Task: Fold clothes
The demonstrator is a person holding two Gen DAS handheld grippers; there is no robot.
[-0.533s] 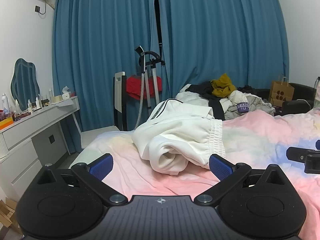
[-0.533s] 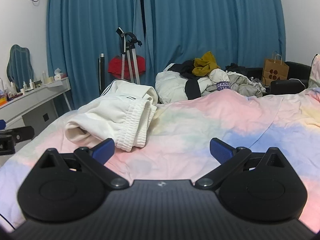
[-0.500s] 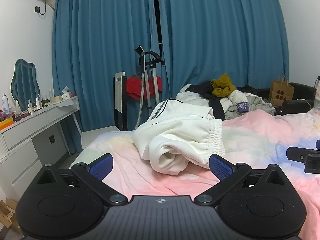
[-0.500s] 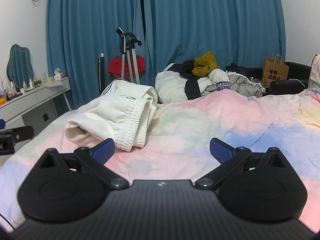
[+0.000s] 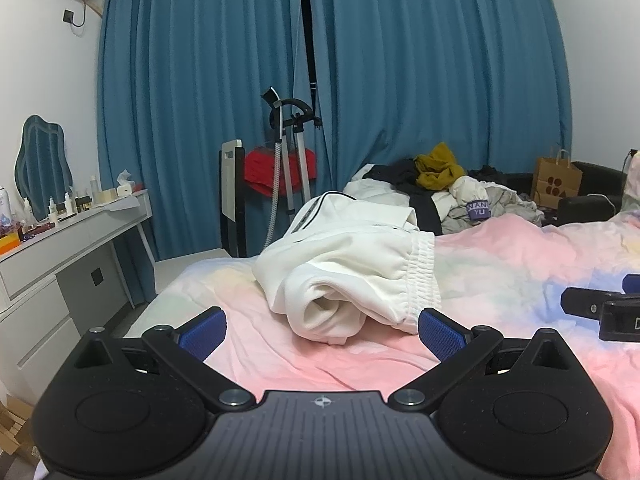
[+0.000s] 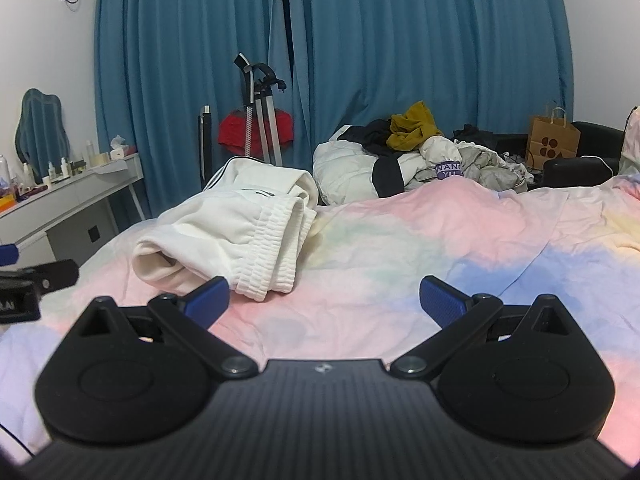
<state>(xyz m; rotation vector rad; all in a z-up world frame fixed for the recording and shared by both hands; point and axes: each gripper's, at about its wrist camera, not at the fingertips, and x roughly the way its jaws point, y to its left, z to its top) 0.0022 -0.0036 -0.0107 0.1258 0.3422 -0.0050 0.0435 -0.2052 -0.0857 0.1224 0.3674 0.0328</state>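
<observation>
My left gripper point(image 5: 322, 330) hovers low over the bed with its blue-padded fingers point(image 5: 202, 332) spread wide and nothing between them. My right gripper point(image 6: 324, 300) is just as wide and empty, beside the left one over the pastel pink, blue and yellow bedspread point(image 6: 440, 240). The bundled white sweatpants with a ribbed elastic waistband point(image 5: 352, 276) lie on the bedspread just ahead of my left gripper, and ahead and left of my right one. Behind them sits a heap of mixed clothes topped by a mustard garment point(image 5: 438, 170). Teal curtains point(image 5: 420, 80) cover the far wall, and a white dressing table point(image 5: 72, 240) stands at the left.
</observation>
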